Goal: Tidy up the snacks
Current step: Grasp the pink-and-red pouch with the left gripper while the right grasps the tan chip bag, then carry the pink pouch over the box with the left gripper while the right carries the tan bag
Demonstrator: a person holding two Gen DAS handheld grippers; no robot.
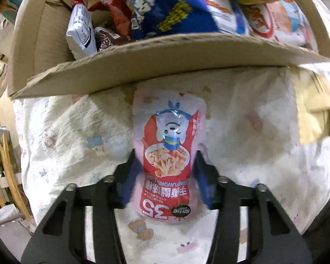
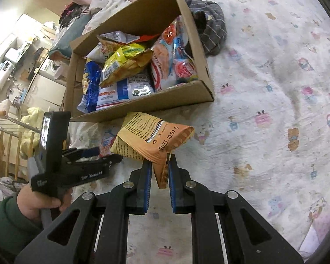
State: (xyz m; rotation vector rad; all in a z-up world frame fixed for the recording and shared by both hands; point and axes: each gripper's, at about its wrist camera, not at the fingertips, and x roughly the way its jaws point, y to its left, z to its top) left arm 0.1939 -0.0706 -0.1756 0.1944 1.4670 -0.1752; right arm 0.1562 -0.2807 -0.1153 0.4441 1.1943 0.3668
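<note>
On the patterned bedspread (image 2: 275, 70), just short of the cardboard box (image 2: 200, 70) of snacks, the left hand-held gripper (image 1: 167, 171) reaches forward low, clamped on a pink-and-red snack pouch (image 1: 168, 145). Only the right wrist view shows the right hand-held gripper (image 2: 160, 176) pinching an orange snack bag (image 2: 151, 136) by its corner, and the person's left hand (image 2: 39, 202) level beside it.

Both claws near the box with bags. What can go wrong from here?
1. The right claw pinches the orange bag only by one corner; it may twist or slip out on the way to the cardboard box.
2. The left claw straddles the red-and-pink bag right under the box's front flap; lifting could snag it.
3. The box is already heaped, so new bags may slide off.
</note>
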